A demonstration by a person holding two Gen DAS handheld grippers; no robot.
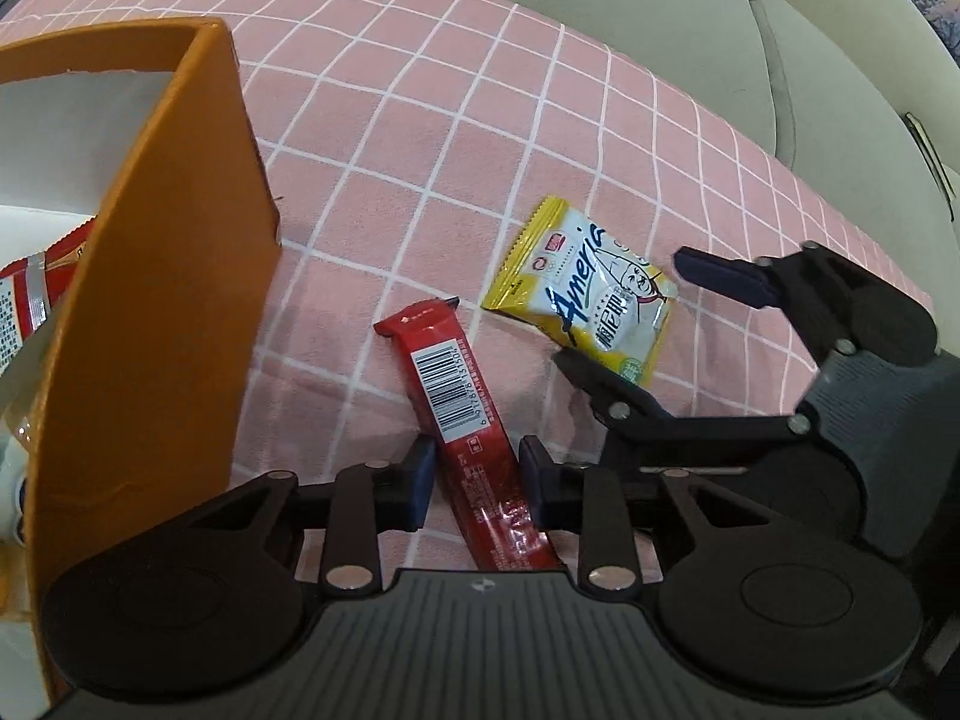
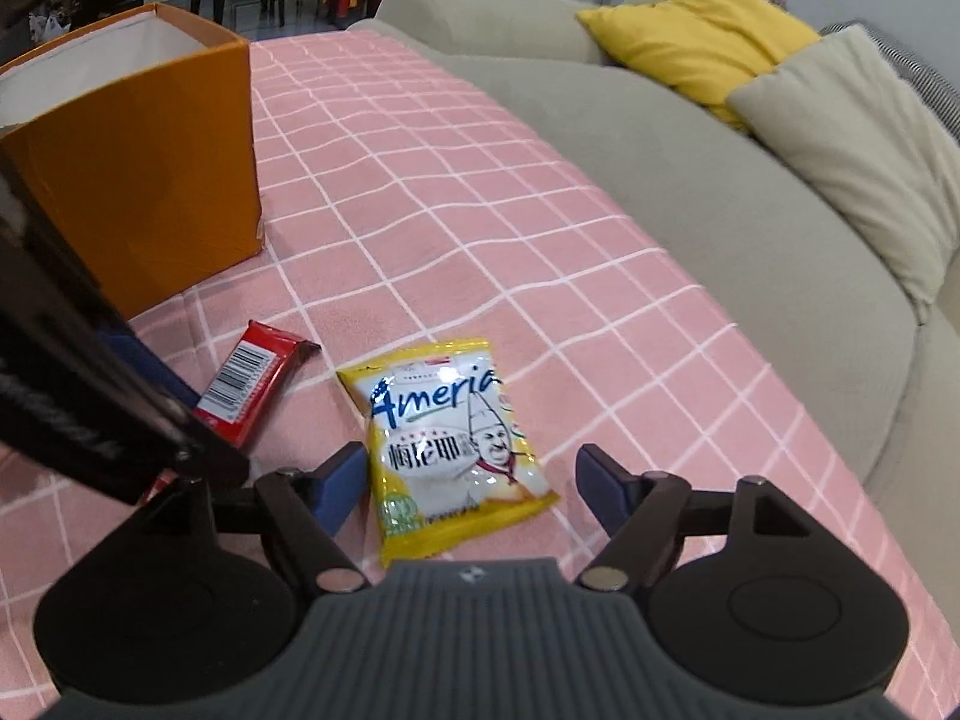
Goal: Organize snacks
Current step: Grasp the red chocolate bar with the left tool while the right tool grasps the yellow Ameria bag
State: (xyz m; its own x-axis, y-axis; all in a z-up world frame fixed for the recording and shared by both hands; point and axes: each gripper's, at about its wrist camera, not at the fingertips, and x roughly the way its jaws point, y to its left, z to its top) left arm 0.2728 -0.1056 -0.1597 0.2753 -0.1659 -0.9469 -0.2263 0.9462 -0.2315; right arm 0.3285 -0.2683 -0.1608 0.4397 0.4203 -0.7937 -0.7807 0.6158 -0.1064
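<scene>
Straddling the red snack bar (image 1: 465, 420), my left gripper (image 1: 477, 483) has a blue pad on either side of the wrapper, each with a sliver of cloth showing between pad and wrapper — spread, not yet pinching. The bar lies flat on the pink checked cloth (image 1: 420, 138), barcode side up, its far end pointing away from me and its near end running under the gripper body.

My right gripper (image 2: 471, 480) is spread wider still, its two blue pads standing either side of the lower half of the yellow-and-white snack packet (image 2: 453, 444). Neither pad touches the packet; there is cloth visible on both sides. The packet lies flat, printed face up, just to the right of the red bar and apart from it. From the left wrist view I can see the right gripper's fingers framing the packet's near corner.

Off to the left stands the orange box (image 2: 138, 180), upright, open at the top, with a white lining — the left wrist view shows a red-and-white packet (image 1: 27, 300) already lying inside it. The box sits on the same cloth, near the red bar but not touching it.

Beyond the cloth is a beige sofa (image 2: 690, 168) with a yellow cushion (image 2: 696, 30) and a cream cushion (image 2: 852, 138) leaning against its back.
</scene>
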